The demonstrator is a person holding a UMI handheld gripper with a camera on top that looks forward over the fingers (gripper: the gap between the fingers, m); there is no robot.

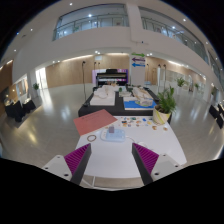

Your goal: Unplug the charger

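Observation:
My gripper (112, 160) is open, its two magenta pads wide apart with nothing between them, held above the near part of a white table (112, 150). Just beyond the fingers on the table lies a pale blue-white block with small things around it (113, 133), perhaps a power strip with the charger; I cannot make out the charger itself. A thin ring-shaped cable or loop (91, 137) lies to the left of it.
A salmon-red mat (95, 121) lies on the table's far left part. A potted plant (162, 106) stands at the far right corner. Beyond the table is a display model on a dark base (125, 99) in a large hall with open floor around.

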